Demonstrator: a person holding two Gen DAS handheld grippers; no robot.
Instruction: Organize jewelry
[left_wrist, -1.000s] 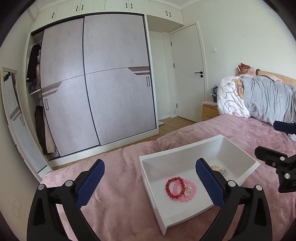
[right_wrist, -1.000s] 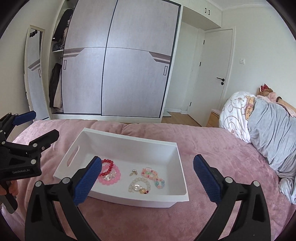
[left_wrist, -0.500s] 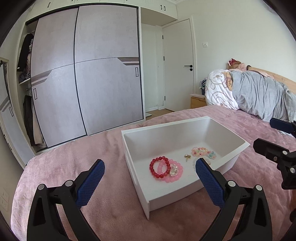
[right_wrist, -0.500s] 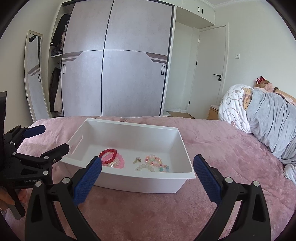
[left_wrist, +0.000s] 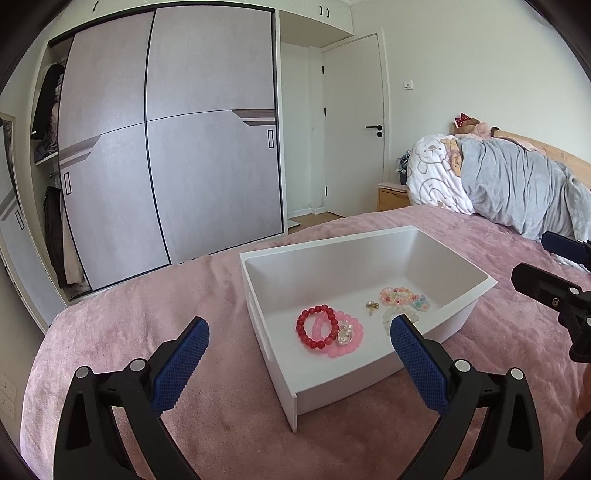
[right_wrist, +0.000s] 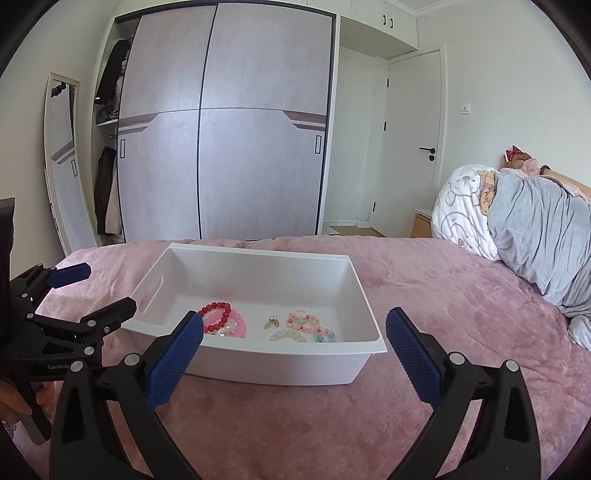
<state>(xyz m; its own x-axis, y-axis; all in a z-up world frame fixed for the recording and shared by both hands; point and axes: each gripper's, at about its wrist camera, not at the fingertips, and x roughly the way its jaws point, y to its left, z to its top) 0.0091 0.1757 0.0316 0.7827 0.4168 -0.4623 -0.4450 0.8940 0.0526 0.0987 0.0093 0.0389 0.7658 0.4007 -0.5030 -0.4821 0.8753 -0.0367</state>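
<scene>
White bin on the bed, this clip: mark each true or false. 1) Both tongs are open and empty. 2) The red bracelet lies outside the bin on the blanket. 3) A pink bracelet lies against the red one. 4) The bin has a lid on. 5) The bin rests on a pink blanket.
1) True: the left tongs and the right tongs stand wide apart with nothing between them.
2) False: the red bracelet lies on the floor of the white bin.
3) True: the pink bracelet touches and partly overlaps the red one.
4) False: the bin is open at the top, its contents in plain view.
5) True: the bin sits on the pink blanket.
</scene>
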